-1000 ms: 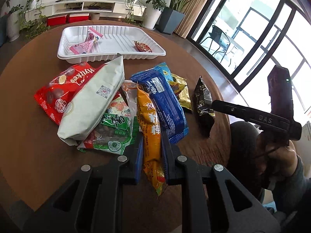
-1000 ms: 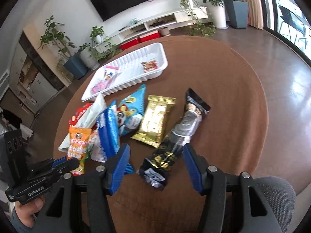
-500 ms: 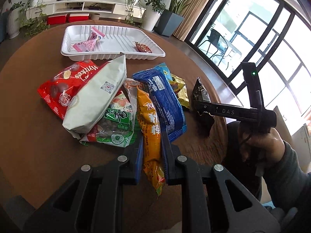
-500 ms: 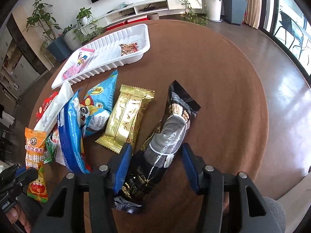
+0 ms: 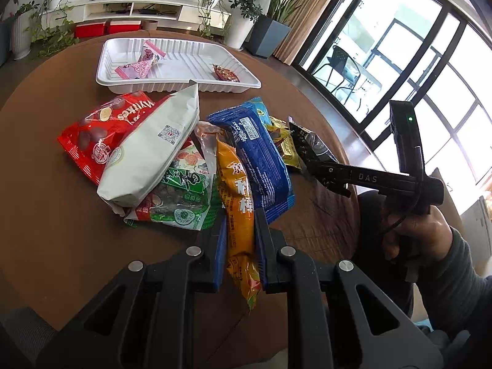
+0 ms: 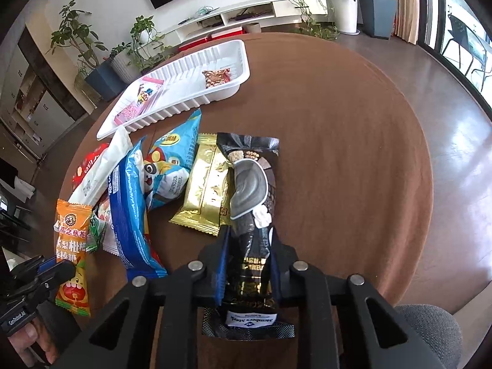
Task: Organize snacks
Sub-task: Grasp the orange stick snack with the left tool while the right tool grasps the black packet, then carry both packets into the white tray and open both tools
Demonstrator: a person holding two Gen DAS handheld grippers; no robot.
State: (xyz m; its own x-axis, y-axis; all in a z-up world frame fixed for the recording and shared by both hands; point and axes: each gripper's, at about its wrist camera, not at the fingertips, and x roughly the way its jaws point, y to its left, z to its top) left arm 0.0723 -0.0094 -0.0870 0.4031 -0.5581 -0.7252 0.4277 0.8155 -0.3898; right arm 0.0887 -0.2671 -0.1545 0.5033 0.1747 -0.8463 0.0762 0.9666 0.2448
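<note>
The left gripper (image 5: 240, 240) is pinching the orange packet (image 5: 238, 203), the right gripper (image 6: 249, 264) clamping the black packet (image 6: 250, 203); the white tray (image 5: 181, 84) is holding only three snacks (most are lying outside)

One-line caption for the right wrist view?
Right gripper shut on a black snack pack beside a gold pack, with the white tray beyond on the round table.
</note>
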